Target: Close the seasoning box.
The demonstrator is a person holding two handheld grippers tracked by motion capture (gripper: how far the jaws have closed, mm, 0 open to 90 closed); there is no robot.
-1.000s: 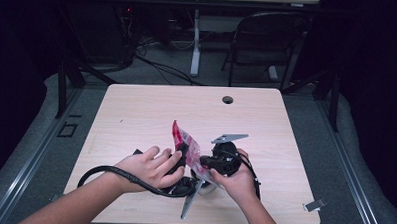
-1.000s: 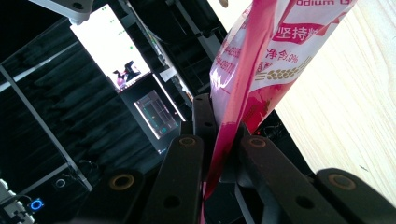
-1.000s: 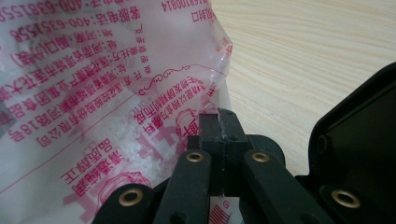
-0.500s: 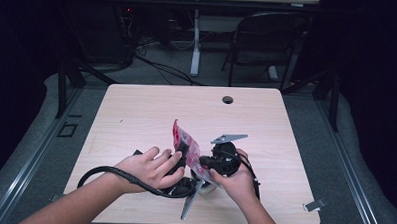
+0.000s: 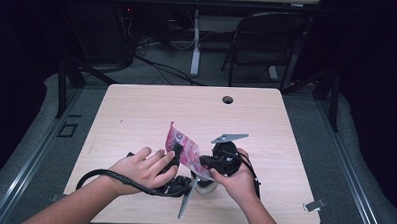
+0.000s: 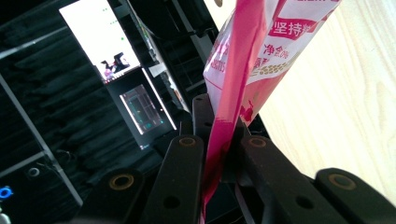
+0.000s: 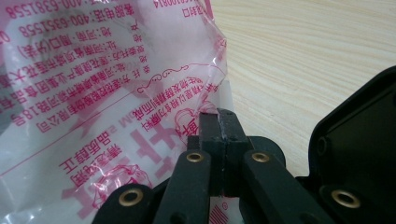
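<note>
Pink-printed plastic packet [image 5: 185, 150] stands gripped above the counter [image 5: 136, 115] near six o'clock, left hand-held gripper [image 5: 174, 156] and right hand-held gripper [image 5: 203, 162] both clamped on its edges. The grasp looks done; pulling it open apparently remains.

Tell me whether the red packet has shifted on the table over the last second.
No. In the high view the red packet sits at the same spot below the table's round hole, both grippers clamped on it.
</note>
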